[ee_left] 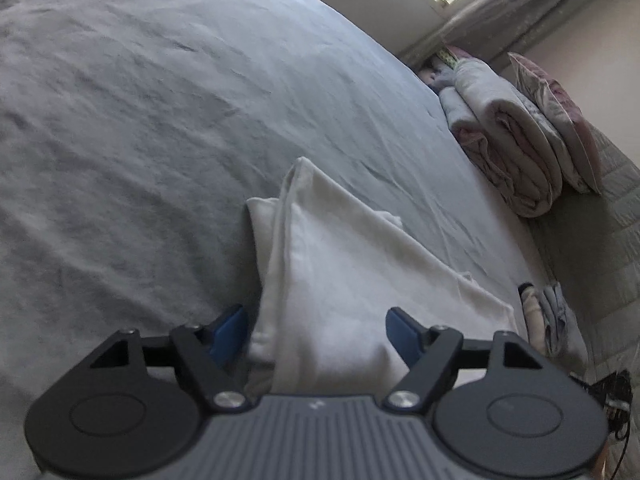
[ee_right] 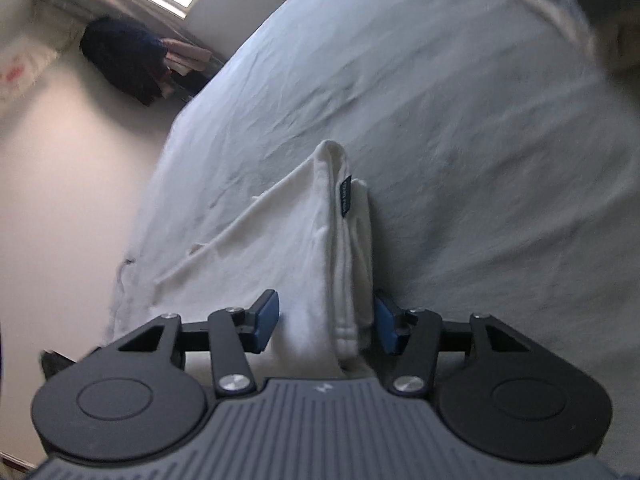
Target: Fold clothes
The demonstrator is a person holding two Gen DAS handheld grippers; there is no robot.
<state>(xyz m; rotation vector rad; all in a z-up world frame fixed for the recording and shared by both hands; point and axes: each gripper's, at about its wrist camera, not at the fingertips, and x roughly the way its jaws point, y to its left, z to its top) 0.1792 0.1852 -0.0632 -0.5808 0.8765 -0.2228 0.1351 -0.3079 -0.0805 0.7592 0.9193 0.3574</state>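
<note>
White folded cotton garment (ee_left: 352, 280) lying on a grey wrinkled bed sheet (ee_left: 140, 120), a claw at each end.

The left gripper (ee_left: 318, 334) has its blue pads spread wide, the garment's near end lying between them; neither pad clearly presses the cloth. The right gripper (ee_right: 326, 322) is also spread, straddling the garment (ee_right: 304, 248): its right pad sits against the thick folded edge, its left pad stands apart from it. A small dark label (ee_right: 346, 196) shows on that folded edge. In the left view, a stack of folded pale blankets (ee_left: 508, 140) rests at the far right of the bed, beside a floral pillow (ee_left: 560, 120).
</note>
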